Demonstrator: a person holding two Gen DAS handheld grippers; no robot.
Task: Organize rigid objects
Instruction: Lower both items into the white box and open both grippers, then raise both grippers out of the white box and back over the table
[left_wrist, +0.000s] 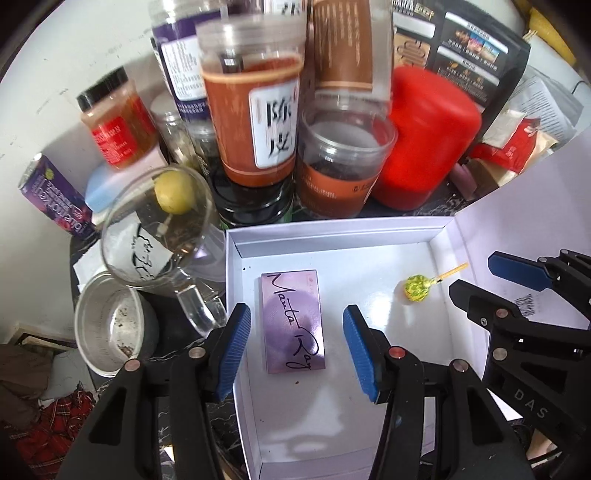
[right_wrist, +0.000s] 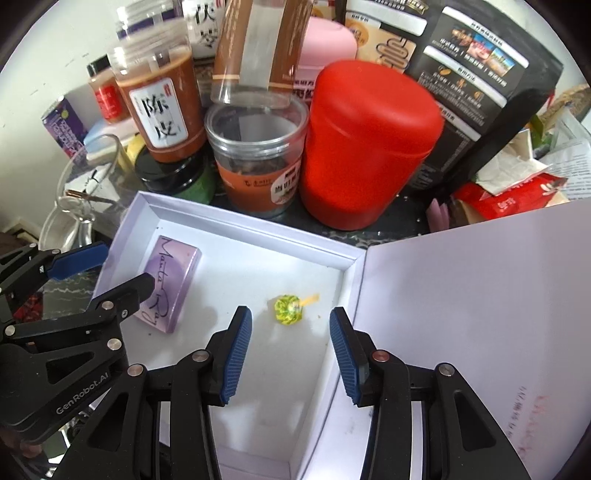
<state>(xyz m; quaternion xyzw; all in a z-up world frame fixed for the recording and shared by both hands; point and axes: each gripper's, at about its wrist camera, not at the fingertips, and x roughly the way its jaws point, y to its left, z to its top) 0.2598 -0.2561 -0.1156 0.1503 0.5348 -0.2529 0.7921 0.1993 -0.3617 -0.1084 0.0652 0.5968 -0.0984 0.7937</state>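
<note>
— What is behind all the jars?
— A plain white wall. Bright light falls on it.
— What is everything standing on?
— A dark table top with thin white lines like marble.
— And down low on the left?
— A red checked cloth, next to something brown.

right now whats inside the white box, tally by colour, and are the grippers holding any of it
purple: 1, the flat purple case with handwriting on it
yellow-green: 1, the small lollipop on a yellow stick
total: 2 in the white box
held: 0, the left gripper and right gripper hang open above the box floor
</note>
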